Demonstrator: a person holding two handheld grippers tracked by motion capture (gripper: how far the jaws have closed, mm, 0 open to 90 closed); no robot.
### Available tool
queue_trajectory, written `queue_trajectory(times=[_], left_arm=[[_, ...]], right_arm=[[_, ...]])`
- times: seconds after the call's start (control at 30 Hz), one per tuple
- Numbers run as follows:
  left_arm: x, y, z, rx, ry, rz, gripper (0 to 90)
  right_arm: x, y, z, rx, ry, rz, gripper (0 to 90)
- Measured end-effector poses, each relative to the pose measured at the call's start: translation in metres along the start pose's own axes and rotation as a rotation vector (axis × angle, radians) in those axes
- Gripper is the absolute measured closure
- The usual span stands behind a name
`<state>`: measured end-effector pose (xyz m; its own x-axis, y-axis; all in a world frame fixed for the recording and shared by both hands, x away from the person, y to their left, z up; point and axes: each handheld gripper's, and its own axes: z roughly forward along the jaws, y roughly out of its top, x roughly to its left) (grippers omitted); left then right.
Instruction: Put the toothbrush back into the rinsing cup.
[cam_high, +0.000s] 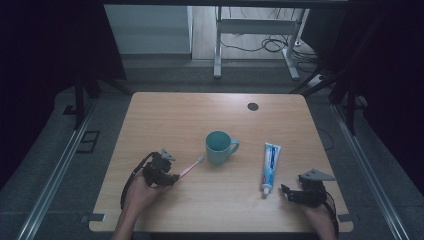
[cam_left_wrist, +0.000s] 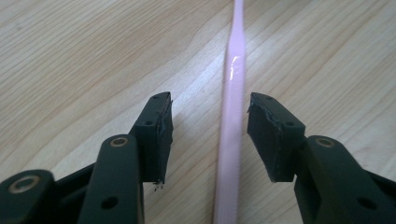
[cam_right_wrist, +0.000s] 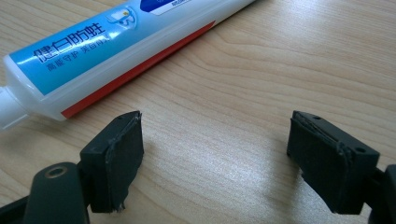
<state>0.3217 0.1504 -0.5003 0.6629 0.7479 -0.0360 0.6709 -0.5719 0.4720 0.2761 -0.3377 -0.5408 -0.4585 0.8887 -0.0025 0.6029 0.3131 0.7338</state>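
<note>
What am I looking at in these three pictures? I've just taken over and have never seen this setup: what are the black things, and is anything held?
There is no robot arm: a person holds a hand-held tool with two black jaws in each hand. The high view looks down on the wooden table. The left tongs sit at the handle end of a pink toothbrush, whose head points toward a teal mug. The right tongs rest near the cap end of a toothpaste tube.

The other two pictures come from cameras riding on the tools. In the left gripper view the toothbrush lies between the open jaws, gaps on both sides, so it isn't gripped. In the right gripper view the jaws stand wide open over bare wood, with the toothpaste tube beyond them. Nothing is held.
</note>
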Motion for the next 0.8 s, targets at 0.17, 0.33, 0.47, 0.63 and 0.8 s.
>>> queue_trajectory(times=[0.17, 0.33, 0.47, 0.63, 0.8], left_arm=[[0.001, 0.022, 0.004, 0.115, -0.04, 0.018, 47.2], [-0.001, 0.039, 0.01, 0.209, -0.043, 0.049, 47.1], [-0.004, 0.052, 0.017, 0.286, -0.037, 0.072, 47.8], [-0.009, 0.064, 0.026, 0.361, -0.027, 0.084, 53.3], [-0.009, 0.071, 0.033, 0.413, -0.02, 0.092, 57.3]], right_arm=[[0.0, 0.0, 0.0, 0.0, 0.0, 0.0, 18.4], [0.0, 0.0, 0.0, 0.0, 0.0, 0.0, 18.4], [0.0, 0.0, 0.0, 0.0, 0.0, 0.0, 18.4], [0.0, 0.0, 0.0, -0.001, 0.0, -0.001, 18.3], [0.0, 0.0, 0.0, 0.0, 0.0, 0.0, 18.3]])
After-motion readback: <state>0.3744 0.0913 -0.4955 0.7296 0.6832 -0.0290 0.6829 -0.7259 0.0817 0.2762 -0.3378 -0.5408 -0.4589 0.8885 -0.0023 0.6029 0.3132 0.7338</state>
